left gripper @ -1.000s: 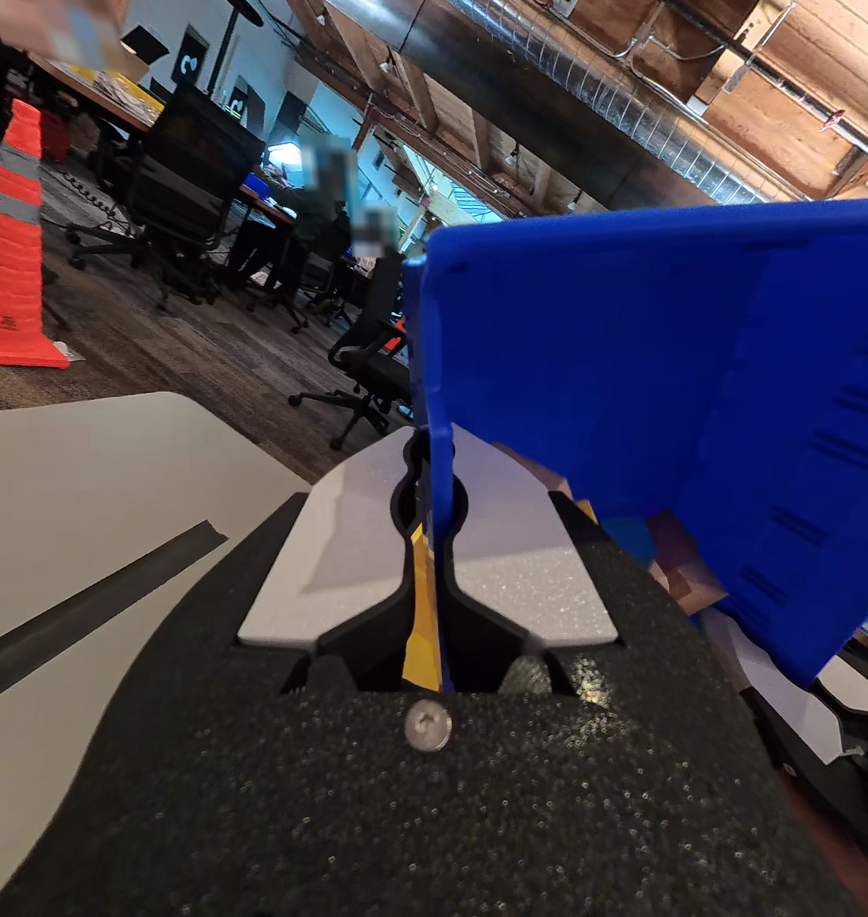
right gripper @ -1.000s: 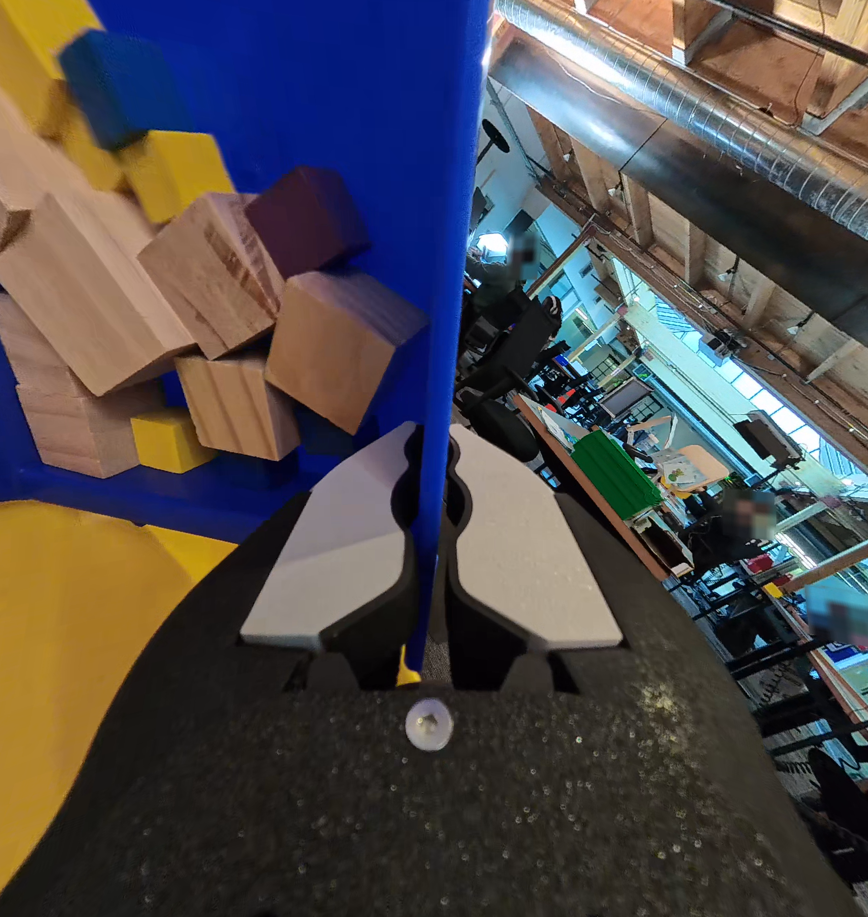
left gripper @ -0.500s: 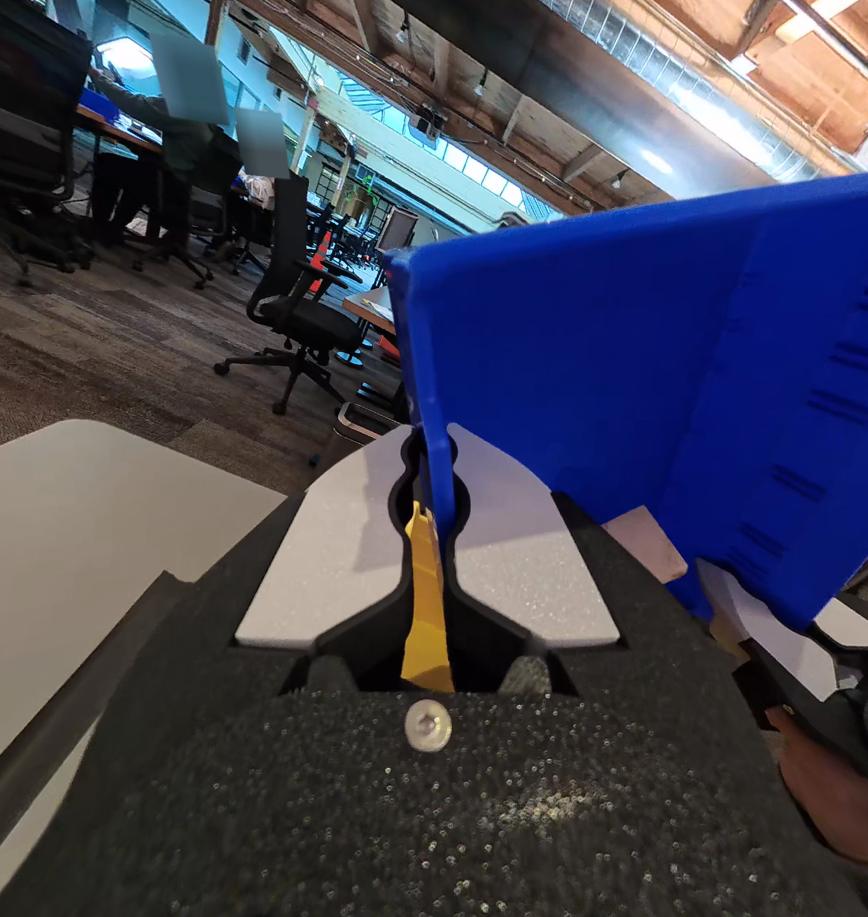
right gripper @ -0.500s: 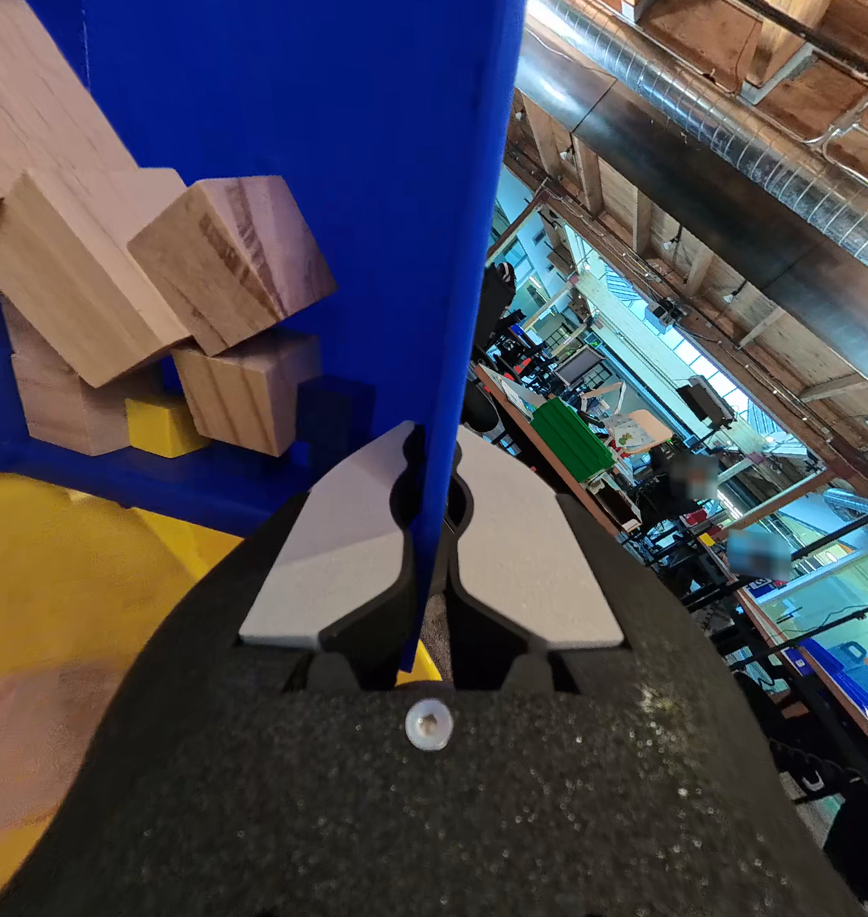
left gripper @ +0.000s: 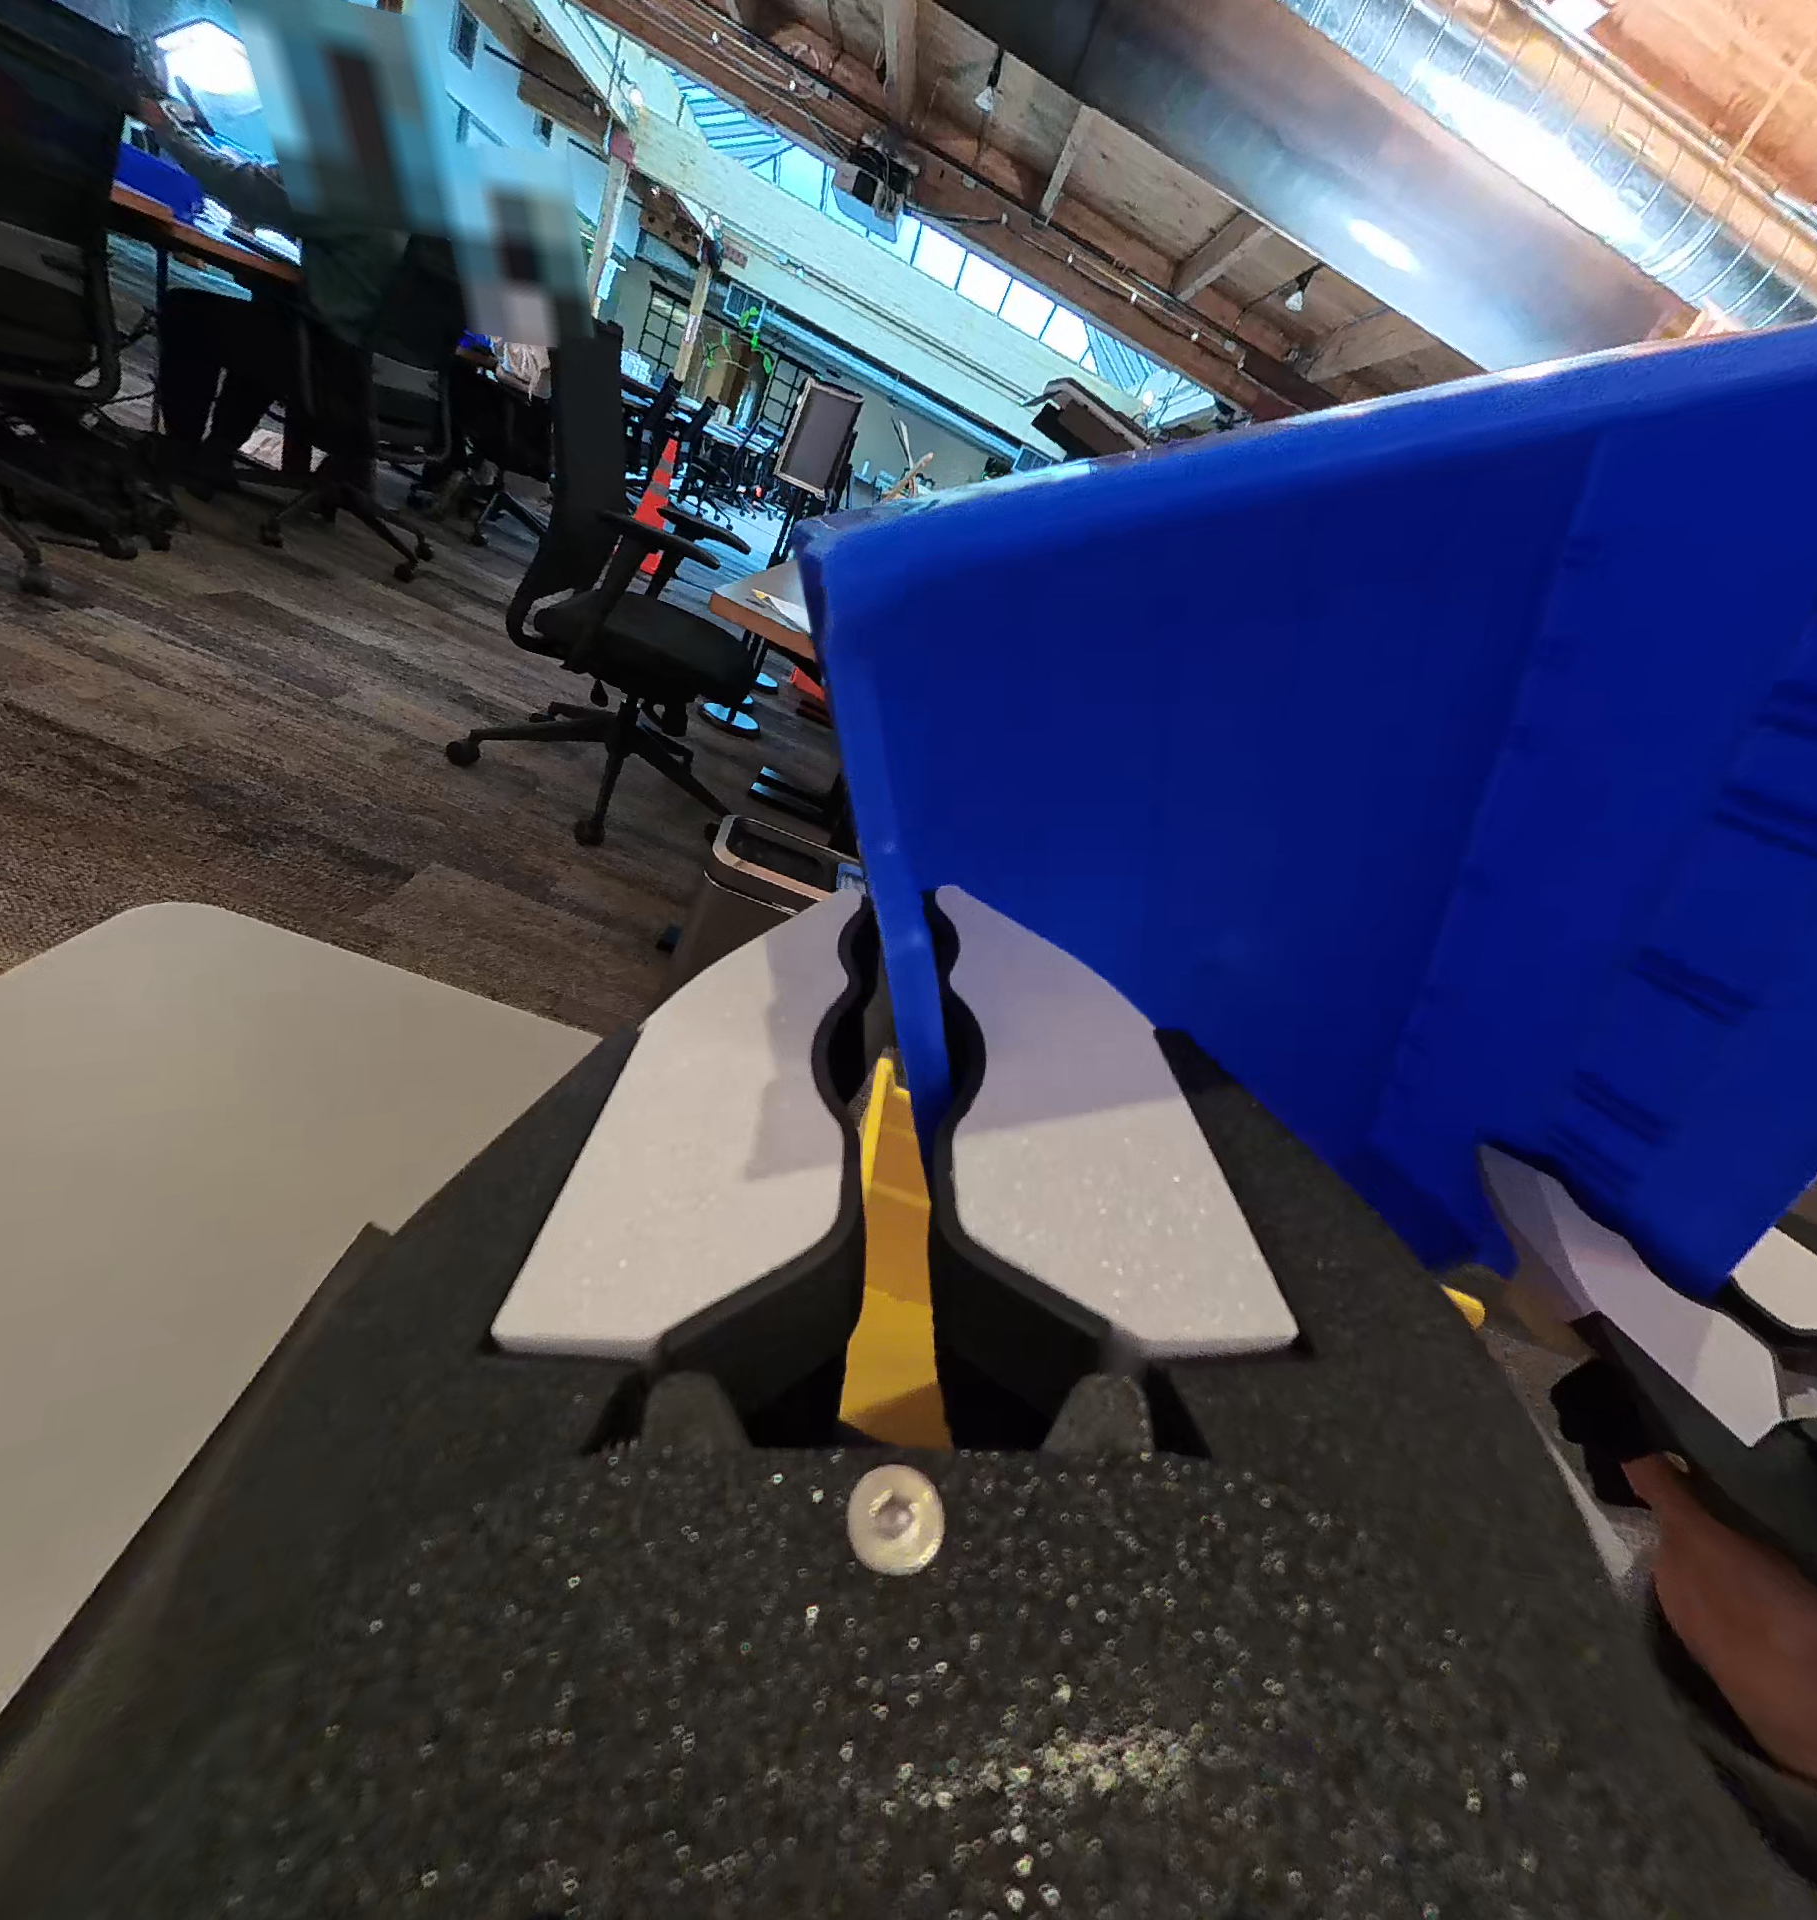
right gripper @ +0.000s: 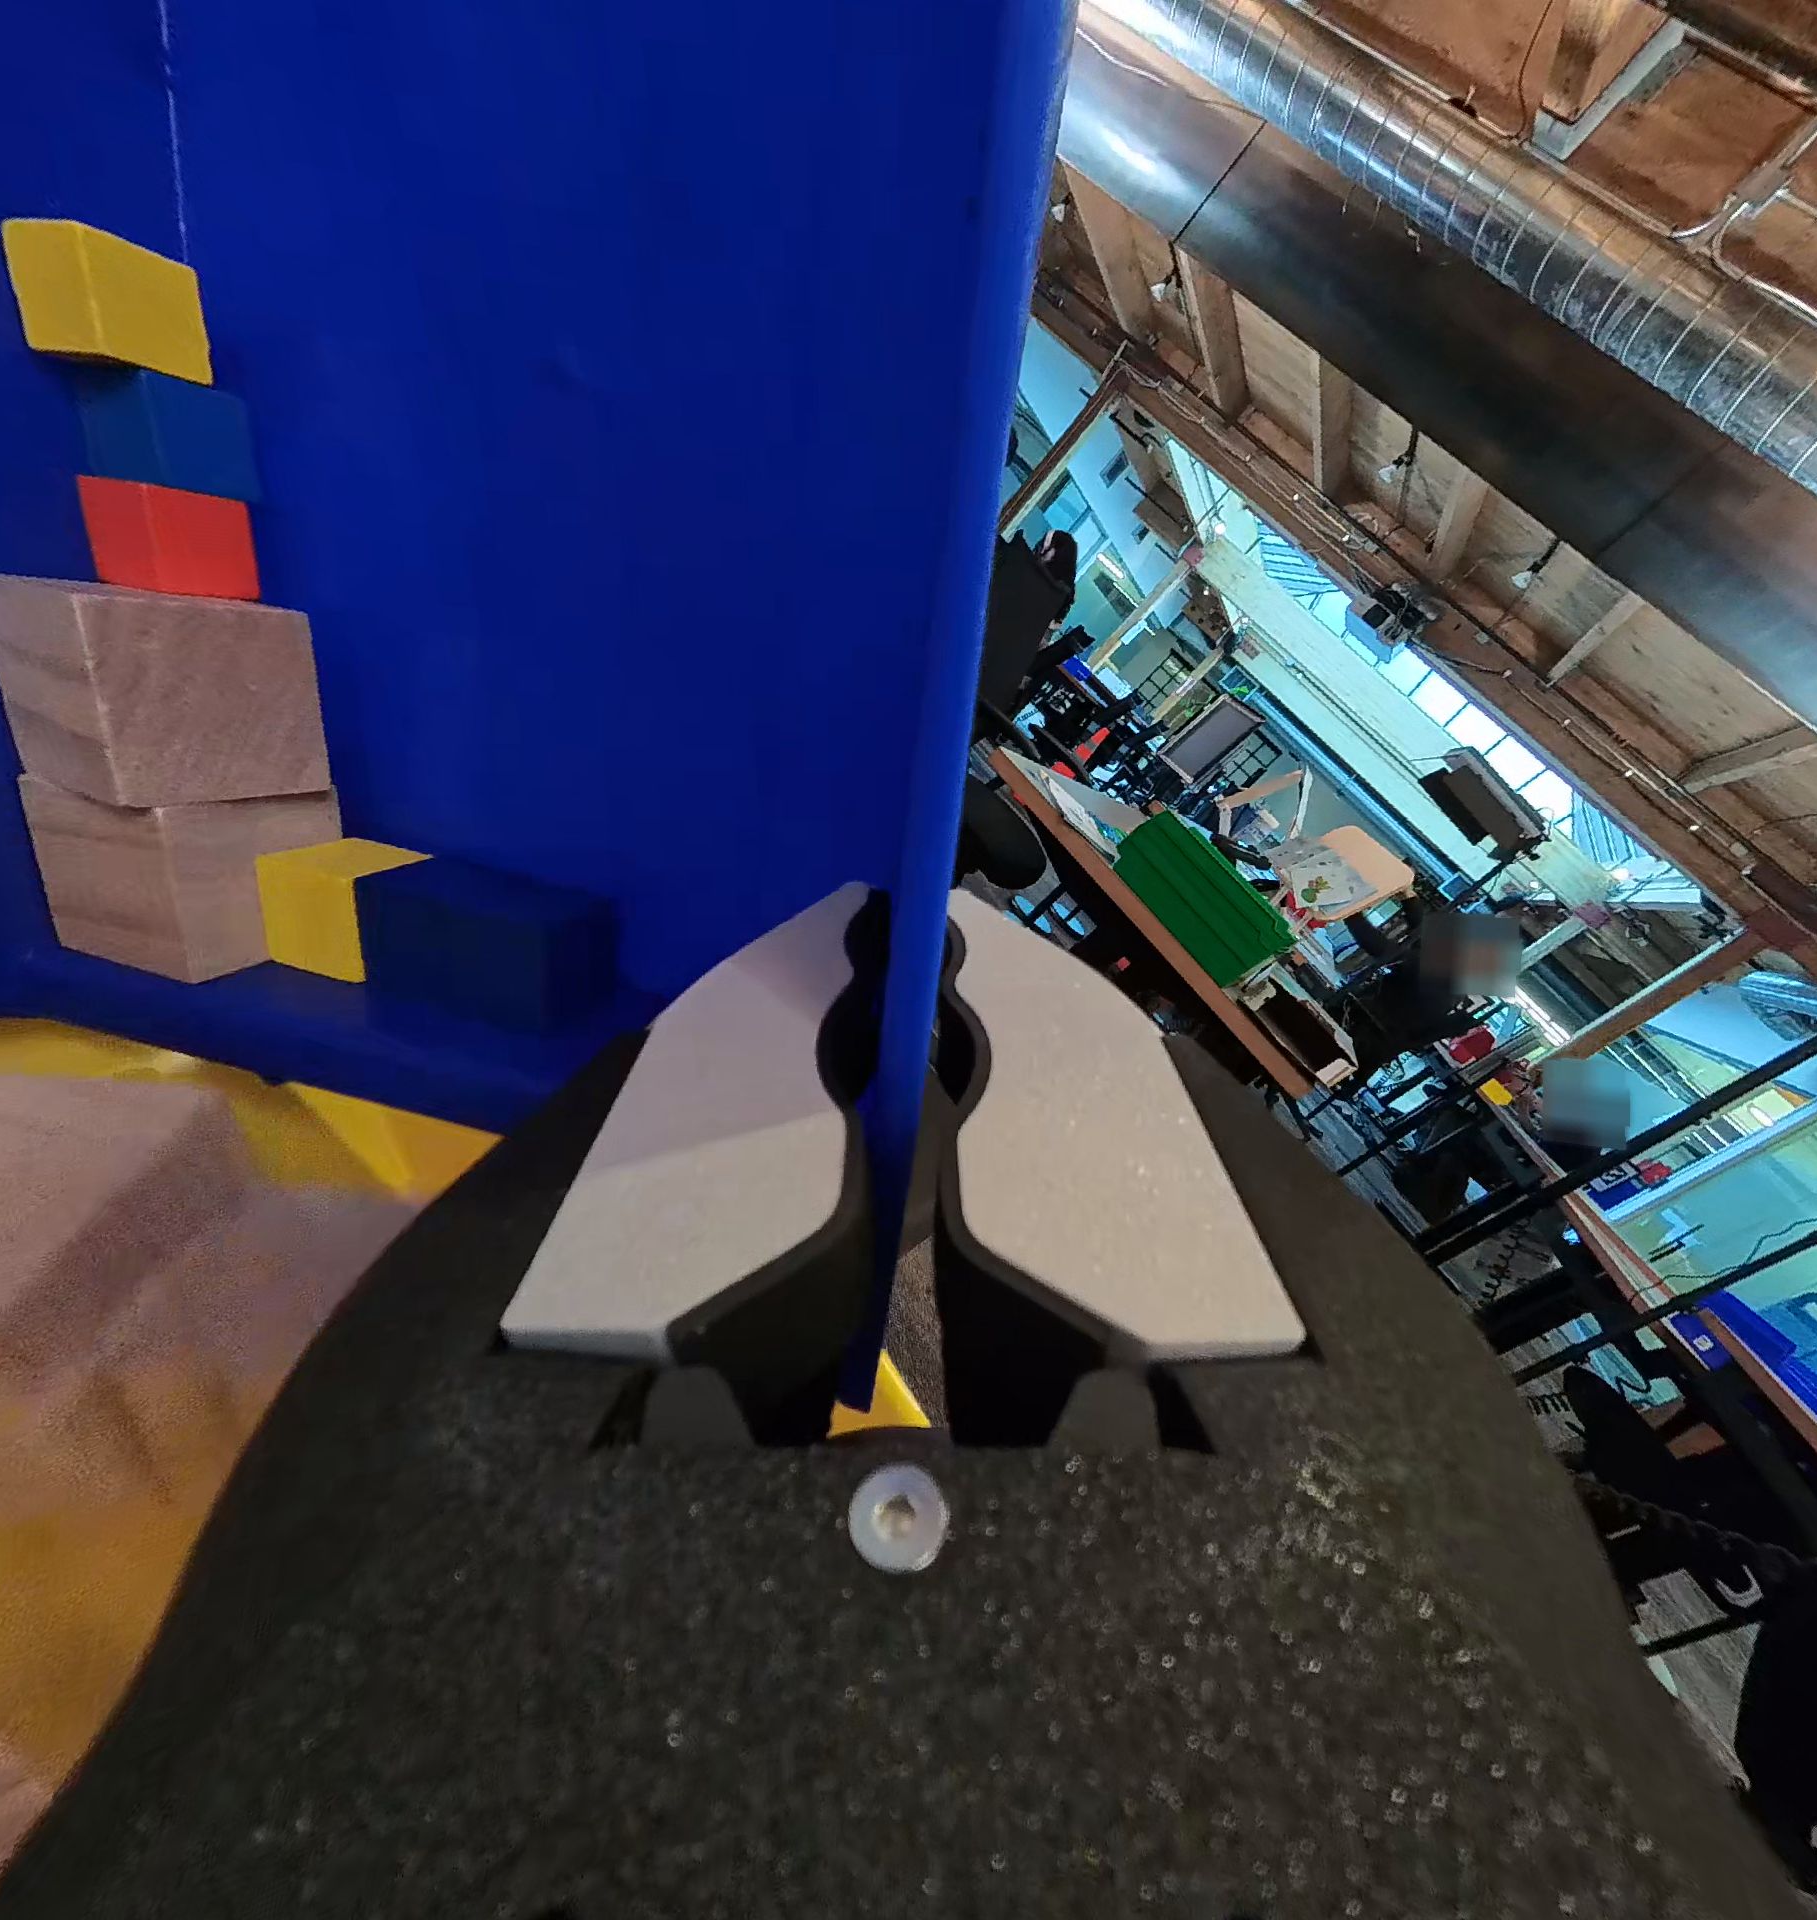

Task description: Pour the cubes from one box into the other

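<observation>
Between your left gripper (left gripper: 909,1023) jaws sits one thin side wall of the blue box (left gripper: 1351,790), pinched tight, jaws nearly closed on the plastic edge. Your right gripper (right gripper: 899,1023) does the same on the opposite wall, jaws clamped with only the wall's thickness between them. Both grips are low on the rim, near a corner, and you see the right gripper farther off at the lower right of the left view.

Just past the right jaws, to their left, the box interior faces you: two plain wooden cubes (right gripper: 156,769) stacked, a red cube (right gripper: 171,540), a blue one and a yellow cube (right gripper: 104,301) above them, and another yellow and dark blue pair close to the jaws. Box is tipped steeply, cubes piled against its lower lip.

Below the jaws lies the yellow box (right gripper: 364,1132); a sliver of it also shows under the left jaws. A blurred wood-coloured mass sits low left, likely cubes in it, cannot tell for sure.

Handling, my guess: box is stiff, smooth, fairly light plastic, walls thin, so it may slip or twist in a pinch. Cubes are hard, light, and shift the load suddenly. Grip both side walls evenly, deep in the jaws.
</observation>
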Demonstrator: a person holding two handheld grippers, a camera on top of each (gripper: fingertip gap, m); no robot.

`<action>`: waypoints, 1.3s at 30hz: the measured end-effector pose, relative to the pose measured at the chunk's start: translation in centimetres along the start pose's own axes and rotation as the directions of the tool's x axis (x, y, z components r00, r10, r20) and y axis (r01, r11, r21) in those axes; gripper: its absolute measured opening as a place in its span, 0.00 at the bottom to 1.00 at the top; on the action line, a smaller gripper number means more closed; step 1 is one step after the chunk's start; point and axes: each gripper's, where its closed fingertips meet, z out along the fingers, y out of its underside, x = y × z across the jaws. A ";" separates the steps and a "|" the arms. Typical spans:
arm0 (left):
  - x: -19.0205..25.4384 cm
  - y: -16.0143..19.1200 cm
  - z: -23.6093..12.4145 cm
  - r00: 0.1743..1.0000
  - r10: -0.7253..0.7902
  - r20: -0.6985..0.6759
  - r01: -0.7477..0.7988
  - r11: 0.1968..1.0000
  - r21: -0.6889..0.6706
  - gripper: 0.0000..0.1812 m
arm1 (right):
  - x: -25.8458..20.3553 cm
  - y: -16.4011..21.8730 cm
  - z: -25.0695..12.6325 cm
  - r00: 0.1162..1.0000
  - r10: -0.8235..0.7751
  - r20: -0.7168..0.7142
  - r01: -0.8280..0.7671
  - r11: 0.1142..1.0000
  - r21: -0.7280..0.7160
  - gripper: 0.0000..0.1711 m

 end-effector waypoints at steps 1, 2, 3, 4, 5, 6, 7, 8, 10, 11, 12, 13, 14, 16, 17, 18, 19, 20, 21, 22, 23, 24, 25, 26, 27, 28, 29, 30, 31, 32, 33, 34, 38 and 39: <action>0.0 -0.1 0.0 1.000 -0.005 -0.009 0.005 1.000 0.006 0.04 | 0.0 -0.1 -0.1 1.000 -0.001 -0.004 0.001 1.000 0.005 0.04; 0.1 -0.1 0.0 1.000 -0.008 -0.019 0.009 1.000 0.014 0.04 | 0.1 -0.2 -0.1 1.000 -0.003 -0.011 0.003 1.000 0.011 0.04; 0.1 -0.3 0.0 1.000 -0.009 -0.027 0.009 1.000 0.024 0.04 | 0.2 -0.4 -0.2 1.000 -0.006 -0.018 0.007 1.000 0.019 0.04; 0.2 -0.5 -0.1 0.999 -0.007 -0.034 0.008 0.999 0.036 0.04 | 0.2 -0.5 -0.2 1.000 -0.012 -0.027 0.013 1.000 0.027 0.04; 0.2 -0.7 -0.1 0.999 -0.004 -0.039 0.006 0.999 0.048 0.04 | 0.3 -0.6 -0.1 0.999 -0.018 -0.037 0.019 0.999 0.037 0.04; 0.3 -0.9 -0.2 0.999 -0.002 -0.042 0.005 0.998 0.061 0.04 | 0.4 -0.8 -0.1 0.999 -0.023 -0.046 0.026 0.998 0.049 0.04; 0.4 -1.1 -0.4 0.999 -0.004 -0.049 0.008 0.997 0.077 0.04 | 0.4 -0.9 -0.2 0.998 -0.028 -0.056 0.032 0.998 0.062 0.04; 0.6 -1.4 -0.6 0.998 -0.005 -0.057 0.010 0.995 0.096 0.04 | 0.6 -1.2 -0.2 0.997 -0.033 -0.067 0.038 0.996 0.080 0.04; 1.0 -2.2 -1.1 0.997 -0.006 -0.075 0.017 0.989 0.145 0.04 | 0.9 -2.0 -0.5 0.994 -0.052 -0.100 0.064 0.990 0.123 0.04; 1.2 -2.6 -1.4 0.996 -0.010 -0.088 0.025 0.984 0.174 0.04 | 1.2 -2.5 -0.6 0.991 -0.056 -0.119 0.073 0.986 0.147 0.04; 1.3 -2.9 -1.6 0.995 -0.017 -0.102 0.037 0.979 0.202 0.03 | 1.5 -2.9 -0.7 0.990 -0.055 -0.133 0.077 0.982 0.171 0.04; 1.4 -3.2 -1.8 0.993 -0.026 -0.115 0.051 0.973 0.225 0.03 | 1.8 -3.4 -0.7 0.988 -0.054 -0.145 0.082 0.978 0.192 0.04; 1.4 -3.3 -1.9 0.992 -0.033 -0.123 0.063 0.968 0.244 0.03 | 2.1 -3.7 -0.7 0.986 -0.055 -0.156 0.088 0.974 0.209 0.04; 1.4 -3.4 -2.2 0.990 -0.047 -0.134 0.082 0.959 0.270 0.03 | 2.4 -4.3 -0.5 0.983 -0.063 -0.173 0.103 0.966 0.236 0.04; 1.3 -3.5 -2.3 0.988 -0.057 -0.140 0.095 0.956 0.277 0.03 | 2.4 -4.5 -0.4 0.982 -0.068 -0.176 0.111 0.963 0.245 0.04; 1.2 -3.5 -2.4 0.988 -0.062 -0.144 0.101 0.954 0.282 0.03 | 2.4 -4.6 -0.3 0.981 -0.075 -0.181 0.120 0.960 0.255 0.04; 1.1 -3.6 -2.5 0.987 -0.065 -0.145 0.105 0.952 0.288 0.03 | 2.3 -4.7 -0.2 0.979 -0.082 -0.186 0.130 0.956 0.264 0.03; 1.0 -3.6 -2.6 0.987 -0.069 -0.145 0.109 0.950 0.292 0.03 | 2.1 -4.7 -0.1 0.979 -0.087 -0.183 0.134 0.955 0.266 0.04; 0.8 -3.6 -2.6 0.988 -0.070 -0.140 0.108 0.951 0.289 0.03 | 1.9 -4.6 0.0 0.979 -0.092 -0.181 0.139 0.954 0.264 0.04; 0.7 -3.5 -2.6 0.989 -0.066 -0.133 0.102 0.954 0.283 0.03 | 1.8 -4.5 0.0 0.979 -0.096 -0.180 0.142 0.955 0.262 0.04; 0.6 -3.4 -2.6 0.990 -0.064 -0.126 0.097 0.956 0.277 0.03 | 1.6 -4.3 0.1 0.980 -0.096 -0.172 0.138 0.956 0.257 0.04; 0.6 -3.3 -2.6 0.991 -0.061 -0.122 0.092 0.958 0.270 0.03 | 1.4 -4.1 0.1 0.981 -0.098 -0.169 0.139 0.957 0.253 0.04; 0.6 -3.2 -2.5 0.991 -0.056 -0.118 0.086 0.961 0.264 0.03 | 1.4 -4.0 0.1 0.980 -0.101 -0.171 0.142 0.958 0.251 0.04; 0.6 -3.2 -2.5 0.992 -0.054 -0.118 0.083 0.962 0.261 0.03 | 1.4 -3.9 0.2 0.980 -0.101 -0.172 0.142 0.958 0.250 0.04; 0.6 -3.2 -2.4 0.992 -0.052 -0.118 0.081 0.962 0.261 0.03 | 1.4 -3.8 0.2 0.980 -0.101 -0.173 0.143 0.958 0.250 0.04; 0.7 -3.1 -2.3 0.992 -0.048 -0.116 0.077 0.962 0.260 0.03 | 1.5 -3.8 0.2 0.979 -0.101 -0.176 0.143 0.958 0.250 0.04; 0.7 -3.1 -2.3 0.993 -0.044 -0.113 0.073 0.963 0.259 0.03 | 1.6 -3.7 0.3 0.980 -0.097 -0.173 0.139 0.959 0.248 0.04; 0.8 -3.1 -2.2 0.993 -0.042 -0.111 0.069 0.964 0.256 0.03 | 1.6 -3.6 0.3 0.981 -0.094 -0.170 0.135 0.960 0.247 0.04; 0.8 -3.1 -2.2 0.993 -0.040 -0.108 0.067 0.965 0.254 0.03 | 1.7 -3.6 0.4 0.981 -0.093 -0.173 0.135 0.960 0.246 0.04; 0.8 -3.1 -2.1 0.993 -0.040 -0.107 0.066 0.965 0.253 0.03 | 1.7 -3.5 0.4 0.981 -0.091 -0.173 0.132 0.960 0.245 0.04; 0.9 -3.1 -2.1 0.994 -0.040 -0.106 0.066 0.965 0.254 0.03 | 1.7 -3.5 0.4 0.981 -0.089 -0.172 0.130 0.961 0.245 0.04; 0.9 -3.1 -2.1 0.993 -0.042 -0.106 0.068 0.964 0.256 0.03 | 1.7 -3.5 0.4 0.981 -0.090 -0.171 0.131 0.960 0.248 0.04; 1.7 -3.9 -2.2 0.994 -0.035 -0.103 0.062 0.961 0.269 0.03 | 2.4 -3.9 0.3 0.981 -0.070 -0.182 0.118 0.958 0.262 0.04; 2.2 -4.3 -2.3 0.995 -0.024 -0.098 0.050 0.961 0.273 0.03 | 2.7 -4.1 0.2 0.981 -0.060 -0.186 0.110 0.957 0.269 0.04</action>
